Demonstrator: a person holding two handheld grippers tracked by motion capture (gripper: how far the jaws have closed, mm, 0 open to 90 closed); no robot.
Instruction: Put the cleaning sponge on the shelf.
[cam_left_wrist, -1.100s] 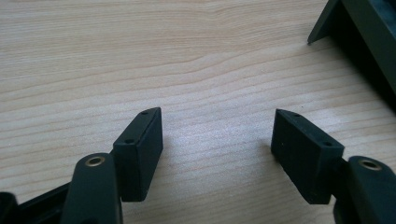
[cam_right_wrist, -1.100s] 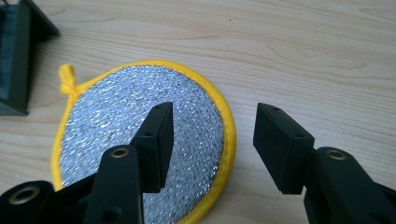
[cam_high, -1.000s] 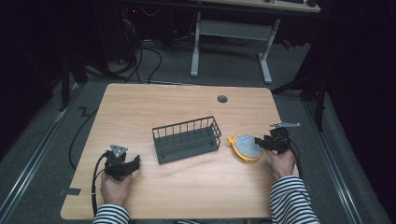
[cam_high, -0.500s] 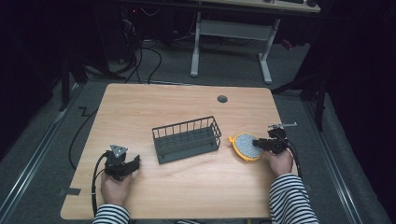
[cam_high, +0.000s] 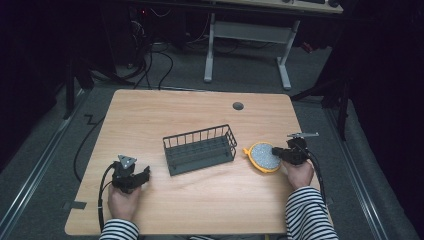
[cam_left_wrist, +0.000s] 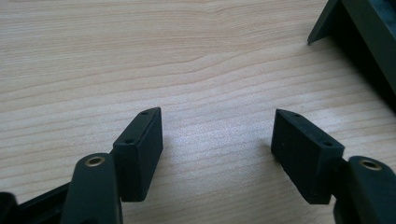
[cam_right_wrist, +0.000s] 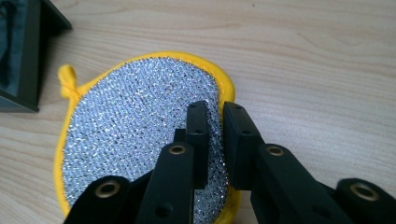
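- Gripping the right-hand edge of a round scouring pad with a silver mesh face and yellow rim (cam_right_wrist: 140, 140), the right gripper (cam_right_wrist: 215, 140) is holding its two black jaws nearly together, with the pad's edge pinched between them.
- Lying flat on the wood, that pad (cam_high: 264, 156) is sitting just right of the basket, its small yellow loop pointing toward the basket's corner.
- Resting low over bare wood near the table's front left, the left gripper (cam_left_wrist: 217, 144) is keeping its jaws spread wide with nothing between them; in the high view (cam_high: 131, 176) a grey three-cornered plate is riding on top of it.
- Standing mid-table between the two hands, a dark grey wire dish basket with upright bars (cam_high: 200, 149) is showing no contents that I can make out; one corner of it (cam_left_wrist: 359, 42) is peeking in at the upper right of the left gripper view.
- Striped sleeves (cam_high: 307, 215) are coming in from the near edge.
- Stretching under everything, the light wooden table (cam_high: 200, 115) is carrying a round cable hole (cam_high: 238, 106) toward its far side.
- Beyond it, cables are trailing over a dim grey floor and a white desk frame (cam_high: 247, 45) is standing behind.
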